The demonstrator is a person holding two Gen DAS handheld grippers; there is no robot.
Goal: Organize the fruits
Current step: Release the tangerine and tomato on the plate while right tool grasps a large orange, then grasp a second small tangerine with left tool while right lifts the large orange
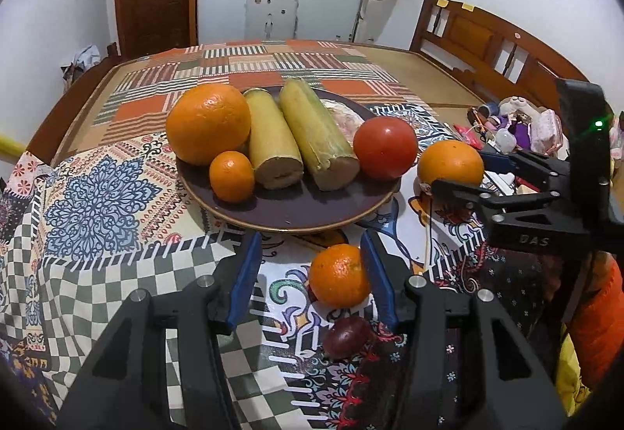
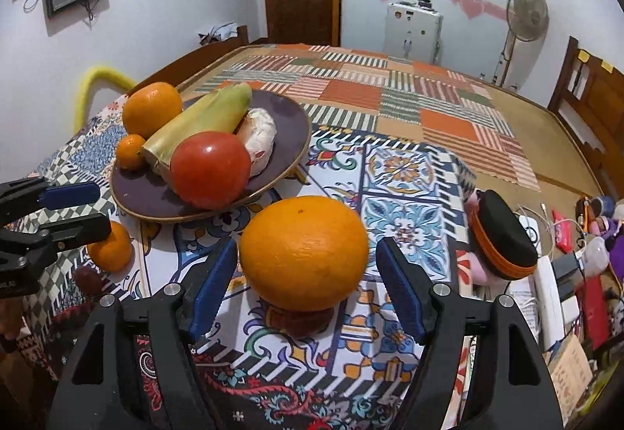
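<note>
A dark purple plate (image 1: 288, 213) holds a big orange (image 1: 208, 124), a small mandarin (image 1: 231, 176), two sugarcane pieces (image 1: 318, 135) and a tomato (image 1: 385, 147). My left gripper (image 1: 310, 274) is open around a small mandarin (image 1: 338, 276) on the cloth; a dark red date (image 1: 346, 336) lies just before it. My right gripper (image 2: 306, 282) is open around a big orange (image 2: 304, 252), which rests on a dark red fruit (image 2: 298, 321). The right gripper also shows in the left wrist view (image 1: 464, 182), beside that orange (image 1: 450, 163). The plate (image 2: 144, 202) is at upper left in the right wrist view.
The patterned cloth (image 1: 97, 204) covers a bed with a wooden headboard (image 1: 487, 36) at the right. A black and orange case (image 2: 501, 235) and cluttered small items (image 2: 577, 266) lie to the right. A fan (image 2: 526, 15) and a white box (image 2: 413, 30) stand at the back.
</note>
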